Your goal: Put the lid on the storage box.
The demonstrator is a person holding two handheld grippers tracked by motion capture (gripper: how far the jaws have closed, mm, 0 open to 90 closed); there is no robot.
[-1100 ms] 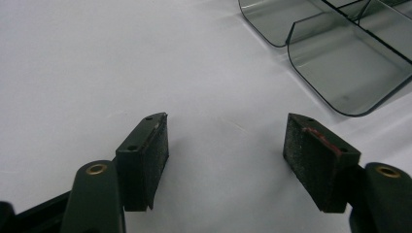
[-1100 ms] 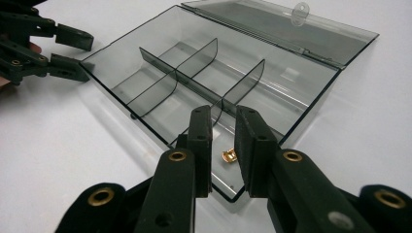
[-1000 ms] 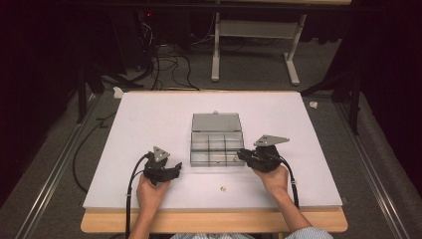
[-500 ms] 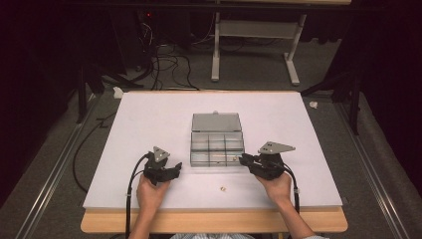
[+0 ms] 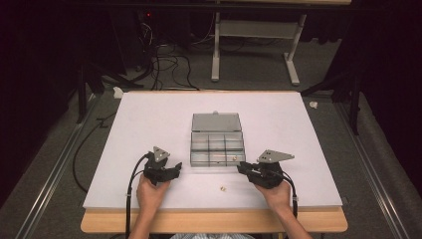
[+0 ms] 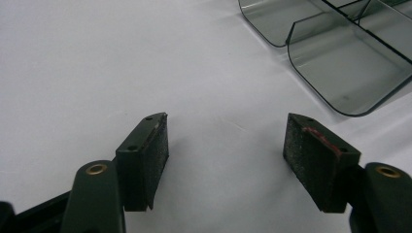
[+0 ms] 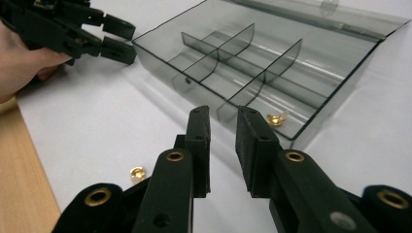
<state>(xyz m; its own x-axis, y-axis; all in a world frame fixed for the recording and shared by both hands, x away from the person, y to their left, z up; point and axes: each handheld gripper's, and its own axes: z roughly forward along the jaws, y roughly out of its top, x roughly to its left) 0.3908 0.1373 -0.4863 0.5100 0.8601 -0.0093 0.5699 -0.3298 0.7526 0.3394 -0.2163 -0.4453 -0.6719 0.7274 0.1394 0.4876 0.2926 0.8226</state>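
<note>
— So, how far along is the sorting looking?
— Judging by the table, barely begun: one small brass fitting [image 7: 275, 119] is lying in a near corner compartment of the clear smoky plastic divider box [image 5: 217, 144], its lid hinged open; another brass piece [image 5: 223, 188] is waiting on the matte white tabletop [image 5: 149, 119].
— And the grippers?
— Left gripper [image 6: 226, 145] is gaping wide, empty; right gripper [image 7: 222, 145] is showing a narrow gap, gripping nothing.

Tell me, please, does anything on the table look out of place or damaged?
One small brass part lies loose on the white table, outside the open organizer box, while another sits inside. Also, the left gripper has a red scuff on one pad.
</note>
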